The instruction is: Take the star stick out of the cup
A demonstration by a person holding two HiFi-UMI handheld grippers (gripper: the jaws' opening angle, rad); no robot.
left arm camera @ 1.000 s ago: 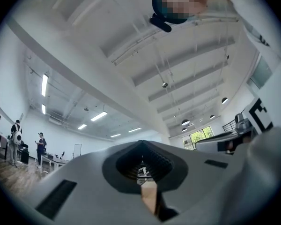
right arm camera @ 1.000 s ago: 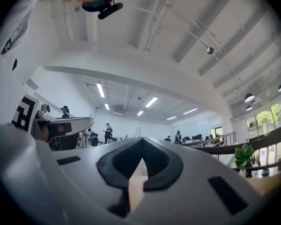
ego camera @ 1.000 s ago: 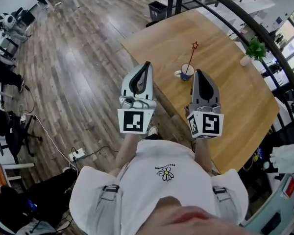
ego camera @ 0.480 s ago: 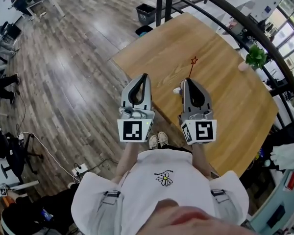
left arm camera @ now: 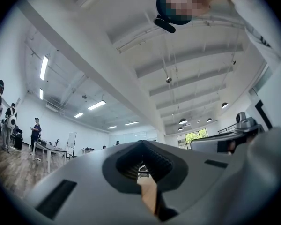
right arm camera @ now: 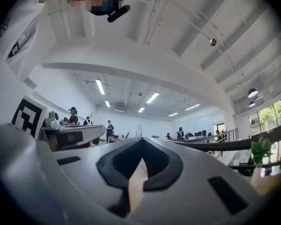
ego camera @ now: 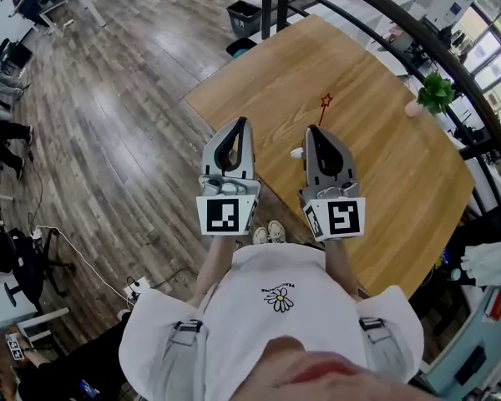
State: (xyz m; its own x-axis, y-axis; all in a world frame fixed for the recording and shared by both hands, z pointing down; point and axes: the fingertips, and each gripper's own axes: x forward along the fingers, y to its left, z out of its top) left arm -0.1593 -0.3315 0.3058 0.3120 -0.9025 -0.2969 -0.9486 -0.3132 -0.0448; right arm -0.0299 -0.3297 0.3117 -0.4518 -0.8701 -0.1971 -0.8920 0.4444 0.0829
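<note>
The star stick (ego camera: 323, 107), thin and red with a star at its top, rises from behind the tip of my right gripper (ego camera: 314, 129). That gripper hides the cup (ego camera: 296, 152) except for a small white bit at its left side. My left gripper (ego camera: 241, 122) hangs over the floor by the table's near edge. Both are held level in front of the person's chest, jaws closed with nothing between them. The left gripper view shows its closed jaw tips (left arm camera: 141, 144) against the ceiling, and the right gripper view shows its tips (right arm camera: 141, 142) against the far room.
The wooden table (ego camera: 384, 165) stretches ahead and to the right, with a small potted plant (ego camera: 435, 94) near its far edge. A dark railing (ego camera: 417, 32) curves behind it and a black bin (ego camera: 244, 15) stands on the floor beyond. People stand far off at the left.
Both grippers have drawn slightly back and left in the view. The cup, plainly seen a second ago between them, is now almost wholly behind the right gripper. The jaws stayed closed.
</note>
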